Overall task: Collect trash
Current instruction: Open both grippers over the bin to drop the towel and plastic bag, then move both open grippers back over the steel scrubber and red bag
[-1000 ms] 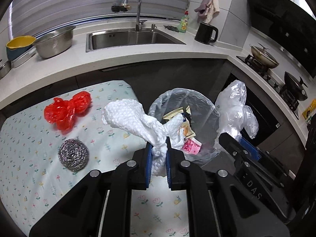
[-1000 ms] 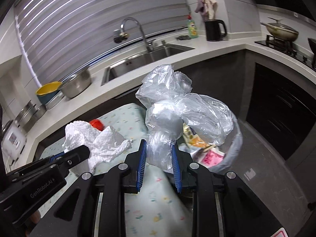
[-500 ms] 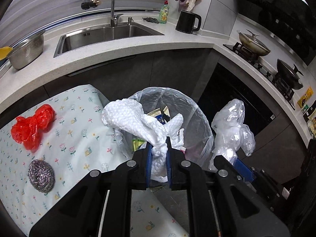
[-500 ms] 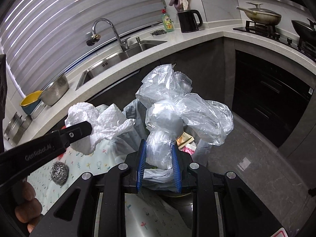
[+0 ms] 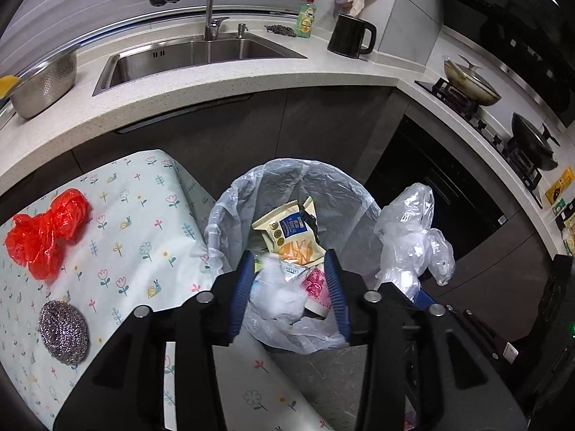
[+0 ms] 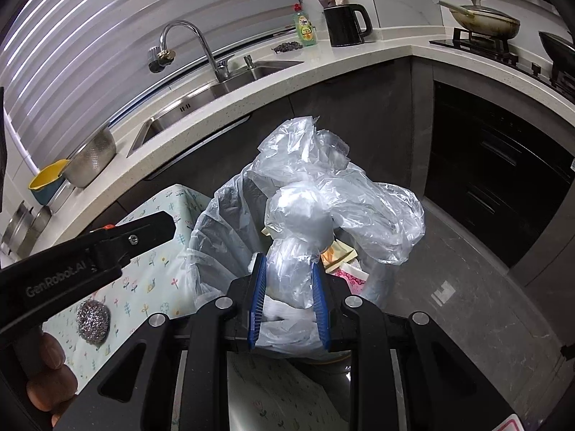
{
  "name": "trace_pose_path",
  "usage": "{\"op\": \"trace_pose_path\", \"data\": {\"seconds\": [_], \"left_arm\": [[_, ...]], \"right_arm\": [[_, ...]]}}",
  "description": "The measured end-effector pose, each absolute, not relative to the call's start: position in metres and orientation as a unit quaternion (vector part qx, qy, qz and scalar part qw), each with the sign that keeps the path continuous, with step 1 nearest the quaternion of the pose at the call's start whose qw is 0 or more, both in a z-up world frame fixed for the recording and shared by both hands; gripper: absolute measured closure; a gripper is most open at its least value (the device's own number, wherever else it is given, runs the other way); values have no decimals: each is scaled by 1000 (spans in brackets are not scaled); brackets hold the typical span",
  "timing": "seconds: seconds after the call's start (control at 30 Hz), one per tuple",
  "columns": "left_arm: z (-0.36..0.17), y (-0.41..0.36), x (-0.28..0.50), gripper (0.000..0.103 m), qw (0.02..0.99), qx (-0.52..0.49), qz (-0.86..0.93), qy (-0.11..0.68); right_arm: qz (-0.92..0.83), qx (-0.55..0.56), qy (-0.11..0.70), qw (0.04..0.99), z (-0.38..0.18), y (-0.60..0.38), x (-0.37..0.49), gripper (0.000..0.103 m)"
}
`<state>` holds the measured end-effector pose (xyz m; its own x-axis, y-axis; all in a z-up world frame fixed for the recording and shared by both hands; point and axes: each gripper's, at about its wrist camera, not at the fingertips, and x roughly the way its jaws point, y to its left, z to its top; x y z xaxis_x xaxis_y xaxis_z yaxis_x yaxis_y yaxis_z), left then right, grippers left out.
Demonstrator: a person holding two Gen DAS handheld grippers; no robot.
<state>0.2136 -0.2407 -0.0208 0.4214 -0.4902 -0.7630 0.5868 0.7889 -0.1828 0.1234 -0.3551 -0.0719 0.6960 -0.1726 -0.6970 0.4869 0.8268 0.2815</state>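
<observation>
My left gripper (image 5: 289,289) is open and empty above the lined trash bin (image 5: 230,208). The white crumpled paper (image 5: 276,294) lies blurred inside the bin beside a snack packet (image 5: 291,233). My right gripper (image 6: 289,300) is shut on a crumpled clear plastic bag (image 6: 323,201) and holds it over the bin (image 6: 215,222). The same bag shows in the left wrist view (image 5: 413,240). A red plastic bag (image 5: 43,233) and a steel scourer (image 5: 64,333) lie on the flowered tablecloth (image 5: 143,222).
The kitchen counter (image 5: 222,79) with a sink (image 5: 194,54), a metal colander (image 5: 43,82) and a black kettle (image 5: 350,36) runs behind. The stove with pans (image 5: 470,82) is at the right. My left gripper's arm (image 6: 82,262) shows at the left in the right wrist view.
My left gripper has opened and the white paper has dropped into the bin. My right gripper has moved over the bin with the clear bag still in it.
</observation>
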Motion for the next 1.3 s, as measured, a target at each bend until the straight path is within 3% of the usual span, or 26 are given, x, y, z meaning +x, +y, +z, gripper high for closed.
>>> {"op": "trace_pose_path", "data": {"seconds": [0.17, 0.23, 0.37, 0.5, 1.3], "left_arm": [[-19, -225, 221, 59, 852, 54, -299, 425], [-19, -217, 224, 48, 856, 50, -290, 424], [-18, -201, 226, 46, 865, 47, -274, 417], [-17, -183, 229, 37, 874, 42, -257, 411], [-16, -100, 236, 32, 888, 9, -194, 417]], "right_arm": [[-179, 224, 346, 894, -72, -351, 137, 79], [-178, 221, 345, 895, -72, -347, 142, 76], [-177, 217, 345, 896, -72, -341, 151, 70], [-185, 206, 334, 901, -67, -333, 156, 50], [-136, 180, 334, 915, -38, -264, 173, 48]]}}
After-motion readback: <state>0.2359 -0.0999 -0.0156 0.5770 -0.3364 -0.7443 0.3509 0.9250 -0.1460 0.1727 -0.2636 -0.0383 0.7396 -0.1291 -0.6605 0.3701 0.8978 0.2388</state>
